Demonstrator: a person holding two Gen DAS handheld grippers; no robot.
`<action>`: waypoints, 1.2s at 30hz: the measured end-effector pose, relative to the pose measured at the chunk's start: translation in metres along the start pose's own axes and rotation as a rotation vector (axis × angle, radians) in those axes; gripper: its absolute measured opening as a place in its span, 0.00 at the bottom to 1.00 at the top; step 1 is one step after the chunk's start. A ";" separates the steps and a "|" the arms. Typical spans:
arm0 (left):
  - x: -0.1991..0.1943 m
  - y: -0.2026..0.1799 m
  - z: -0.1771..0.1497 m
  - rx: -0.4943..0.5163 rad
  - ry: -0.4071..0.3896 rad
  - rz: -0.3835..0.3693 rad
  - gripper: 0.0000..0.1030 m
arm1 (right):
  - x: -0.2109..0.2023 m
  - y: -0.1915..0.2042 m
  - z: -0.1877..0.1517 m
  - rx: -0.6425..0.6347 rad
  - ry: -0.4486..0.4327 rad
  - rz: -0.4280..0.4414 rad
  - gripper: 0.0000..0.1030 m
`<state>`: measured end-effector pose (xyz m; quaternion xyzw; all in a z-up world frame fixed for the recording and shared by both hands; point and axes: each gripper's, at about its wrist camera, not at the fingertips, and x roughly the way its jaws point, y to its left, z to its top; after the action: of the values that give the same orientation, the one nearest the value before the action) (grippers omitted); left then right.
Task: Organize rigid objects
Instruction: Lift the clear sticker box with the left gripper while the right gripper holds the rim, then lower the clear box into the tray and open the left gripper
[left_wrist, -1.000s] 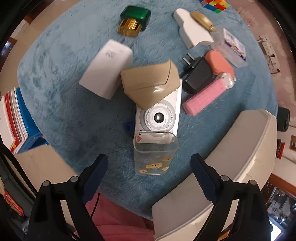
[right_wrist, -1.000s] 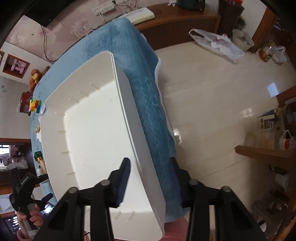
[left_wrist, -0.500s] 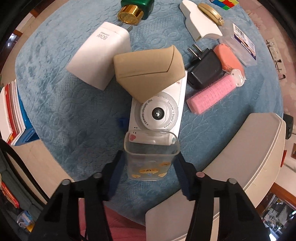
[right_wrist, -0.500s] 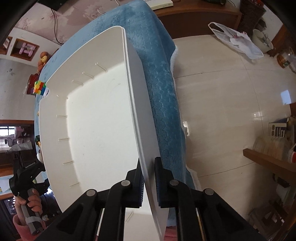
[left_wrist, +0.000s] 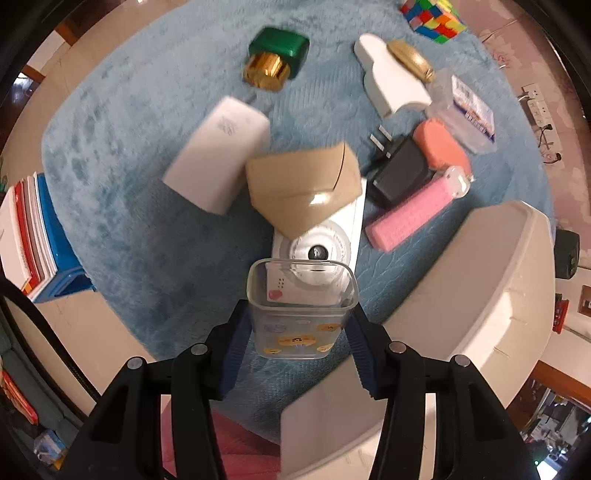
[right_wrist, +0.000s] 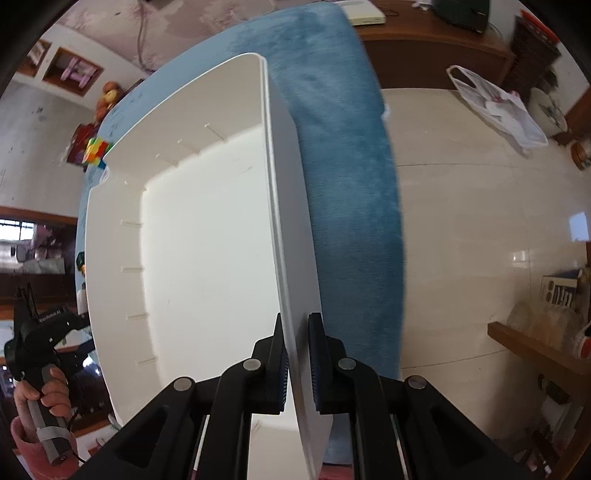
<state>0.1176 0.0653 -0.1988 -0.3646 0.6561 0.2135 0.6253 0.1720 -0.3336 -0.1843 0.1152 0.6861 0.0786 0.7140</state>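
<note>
Right, left wrist view first: the left tongs (left_wrist: 301, 328) are clamped on a clear plastic box (left_wrist: 302, 312) with yellow stickers, pads pressing both its sides, held just above the blue tabletop (left_wrist: 122, 192). Directly beyond it lies a white camera (left_wrist: 334, 240), with a tan cardboard box (left_wrist: 303, 188) resting over its far end. A white charger block (left_wrist: 219, 155) sits to the left, a black plug adapter (left_wrist: 400, 173), pink bar (left_wrist: 410, 212) and orange case (left_wrist: 441, 147) crowd the right. Further off, a green and gold bottle (left_wrist: 277, 61) and a colour cube (left_wrist: 434, 16). A white bin (left_wrist: 509, 266) sits at the lower right.

Over to the right wrist view: the right tongs (right_wrist: 297, 362) are pinched together on the bin's thin side wall (right_wrist: 291, 258), one pad inside, one outside. At far left a hand (right_wrist: 44, 391) grips the other tool
</note>
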 end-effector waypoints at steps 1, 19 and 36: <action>-0.006 0.001 0.001 0.009 -0.008 -0.001 0.53 | 0.001 0.003 -0.001 -0.008 0.003 0.002 0.10; -0.103 -0.055 -0.023 0.316 -0.153 -0.053 0.53 | 0.011 0.022 -0.023 0.024 0.010 0.022 0.10; -0.064 -0.127 -0.108 0.628 0.016 -0.047 0.53 | 0.011 0.013 -0.031 0.069 -0.032 0.024 0.08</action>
<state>0.1373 -0.0827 -0.0999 -0.1705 0.6863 -0.0171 0.7068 0.1421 -0.3168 -0.1926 0.1492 0.6754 0.0614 0.7195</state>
